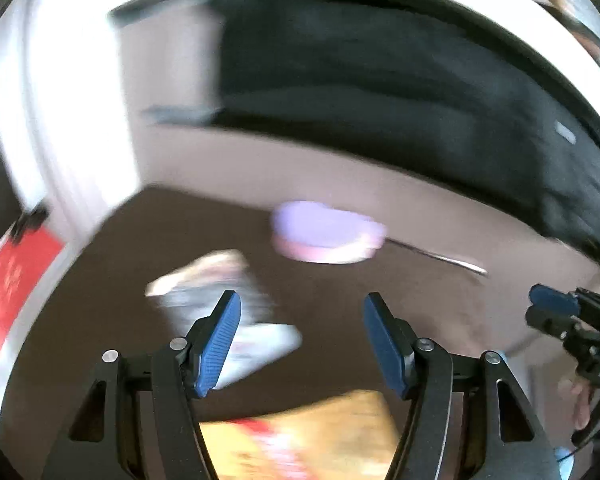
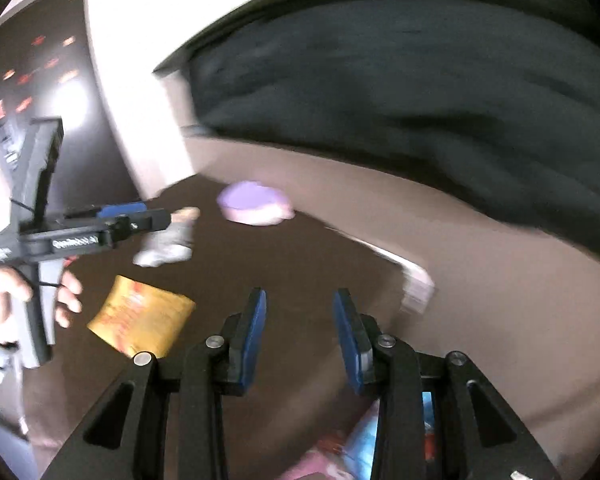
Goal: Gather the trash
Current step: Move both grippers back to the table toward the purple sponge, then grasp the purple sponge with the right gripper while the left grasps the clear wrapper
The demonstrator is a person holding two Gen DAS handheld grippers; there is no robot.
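1. Blue-padded fingers of the left gripper [image 1: 302, 340] stood wide apart, with nothing between them.
2. Below those fingers, at the bottom edge of the left view, lay a yellow packet [image 1: 300, 436] with red print, on a dark brown table [image 1: 120, 280].
3. Behind the left finger lay a crumpled white wrapper [image 1: 220, 292], blurred; its print could not be read.
4. Farther back on the table sat a purple-and-pink dish [image 1: 324, 232], near the table's far edge.
5. Beyond the table rose a large black cloth shape [image 1: 380, 80]; what it was could not be told.
6. At the right edge of the left view showed the right gripper [image 1: 552, 308].
7. From its own camera, the right gripper [image 2: 300, 340] stood partly open, narrower than the left, holding nothing.
8. Under its fingers, at the bottom of that view, lay pink and blue wrappers [image 2: 356, 444], partly hidden.
9. To the left a hand [image 2: 24, 296] held the left gripper [image 2: 140, 216] above the table, near the white wrapper [image 2: 168, 244] and the yellow packet [image 2: 144, 320].
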